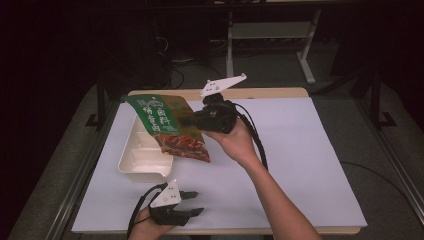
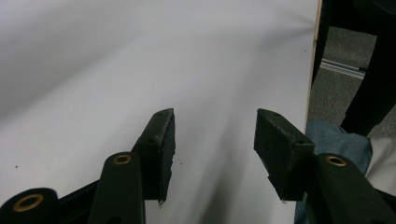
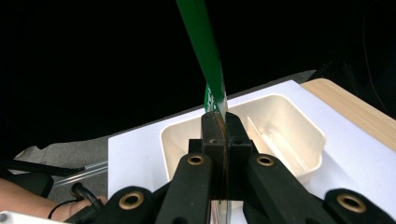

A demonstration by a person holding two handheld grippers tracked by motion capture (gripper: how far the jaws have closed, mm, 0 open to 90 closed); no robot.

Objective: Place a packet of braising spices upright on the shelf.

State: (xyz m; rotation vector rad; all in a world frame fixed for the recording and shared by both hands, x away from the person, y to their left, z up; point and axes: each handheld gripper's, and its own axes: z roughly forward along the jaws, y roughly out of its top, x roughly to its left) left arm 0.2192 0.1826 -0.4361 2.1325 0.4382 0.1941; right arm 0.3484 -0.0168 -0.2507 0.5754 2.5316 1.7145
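A green snack pouch (image 1: 167, 125) with a food picture on its lower part hangs in the air above a cream plastic tray (image 1: 142, 155). My right gripper (image 1: 192, 120) is shut on the pouch's right edge, held up by a hand. In the right gripper view the two jaws press together on the thin green pouch (image 3: 208, 60), seen edge-on, with the tray (image 3: 177, 140) below and beyond. My left gripper (image 1: 197, 202) rests low near the table's front edge, open. Between its fingers (image 2: 163, 144) lies only white table.
A white sheet (image 1: 300, 150) covers the table, with a wooden edge (image 1: 270, 92) at the back. A metal frame (image 1: 305, 50) stands on the dark floor behind. In the left gripper view, the table edge (image 2: 313, 70) and a denim-clad knee (image 2: 331, 137) lie at the right.
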